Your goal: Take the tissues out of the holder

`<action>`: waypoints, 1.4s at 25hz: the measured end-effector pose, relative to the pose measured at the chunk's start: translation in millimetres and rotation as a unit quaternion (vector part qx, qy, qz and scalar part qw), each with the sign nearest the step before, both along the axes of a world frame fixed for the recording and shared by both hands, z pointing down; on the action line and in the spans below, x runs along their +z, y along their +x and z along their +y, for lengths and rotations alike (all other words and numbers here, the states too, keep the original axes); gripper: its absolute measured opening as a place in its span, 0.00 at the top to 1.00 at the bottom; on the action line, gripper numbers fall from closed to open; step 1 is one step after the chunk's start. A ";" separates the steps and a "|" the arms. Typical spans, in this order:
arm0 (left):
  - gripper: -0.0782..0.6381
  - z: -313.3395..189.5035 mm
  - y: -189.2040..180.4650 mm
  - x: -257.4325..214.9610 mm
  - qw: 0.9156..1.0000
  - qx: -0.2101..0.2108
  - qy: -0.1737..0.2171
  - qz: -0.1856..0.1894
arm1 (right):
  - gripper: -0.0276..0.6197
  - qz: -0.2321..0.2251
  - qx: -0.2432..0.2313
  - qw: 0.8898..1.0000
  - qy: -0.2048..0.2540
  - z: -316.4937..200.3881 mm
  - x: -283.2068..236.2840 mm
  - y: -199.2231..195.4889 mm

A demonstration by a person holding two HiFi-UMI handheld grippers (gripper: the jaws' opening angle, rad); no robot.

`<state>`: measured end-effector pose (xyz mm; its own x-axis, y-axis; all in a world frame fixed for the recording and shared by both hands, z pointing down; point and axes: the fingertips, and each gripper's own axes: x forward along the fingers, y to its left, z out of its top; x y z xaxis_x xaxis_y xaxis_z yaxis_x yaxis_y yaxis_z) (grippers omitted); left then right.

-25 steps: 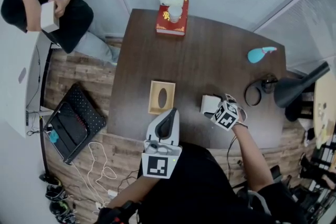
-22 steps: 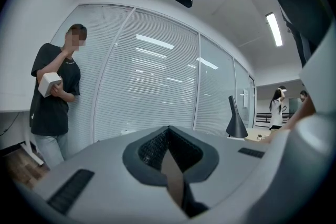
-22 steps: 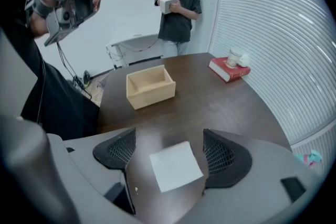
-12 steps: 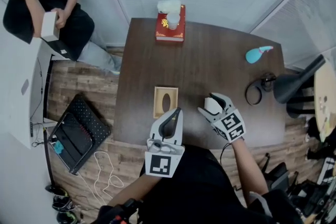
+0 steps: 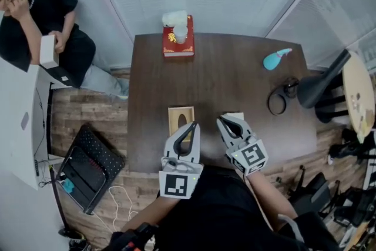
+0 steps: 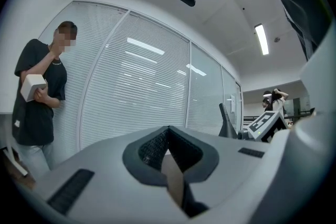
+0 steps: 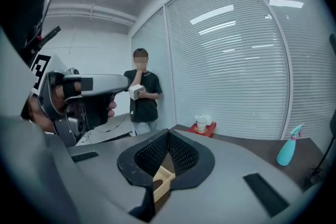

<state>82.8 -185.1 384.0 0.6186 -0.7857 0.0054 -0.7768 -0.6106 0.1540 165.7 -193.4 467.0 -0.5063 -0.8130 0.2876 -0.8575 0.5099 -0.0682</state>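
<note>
Left hand-held gripper: held level above the table's near edge, pointing to the far side. I read its jaws as pressed together with nothing between them.
Right hand-held gripper: just right of it, tipped slightly down. Its jaws have just been closing and now meet, empty.
Holder: on the table, under the left tips.
Tissues: on the table, right of the holder.

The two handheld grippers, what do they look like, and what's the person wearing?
Both are pale grey shells tapering to a point, with black textured pads inside the jaws. The left gripper and right gripper each carry a white cube with black square markers. The person wears a black top.
</note>
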 end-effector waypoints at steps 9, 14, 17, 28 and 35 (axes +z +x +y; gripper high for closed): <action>0.89 -9.2 3.9 -7.9 0.999 0.034 0.017 0.013 | 0.94 -0.003 0.050 0.994 0.098 0.4 -55.3 -11.5; 0.89 -11.1 4.4 -12.4 0.998 0.046 0.027 0.014 | 0.94 -0.011 0.070 0.989 0.127 4.9 -78.9 -17.3; 0.89 -10.1 3.9 -14.7 0.998 0.049 0.031 0.016 | 0.94 -0.012 0.076 0.987 0.141 7.2 -88.6 -18.1; 0.89 -5.6 4.4 -12.1 0.997 0.062 0.040 -0.002 | 0.94 0.000 0.077 0.985 0.153 10.3 -84.2 -25.7; 0.89 -6.2 0.2 -11.2 0.998 0.055 0.032 0.005 | 0.94 0.017 0.082 0.983 0.163 12.1 -85.9 -23.9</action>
<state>83.1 -191.3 372.7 0.7010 -0.7115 -0.0492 -0.7032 -0.7010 0.1186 141.8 -181.3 381.1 -0.3546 -0.9349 0.0123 -0.9292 0.3538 0.1066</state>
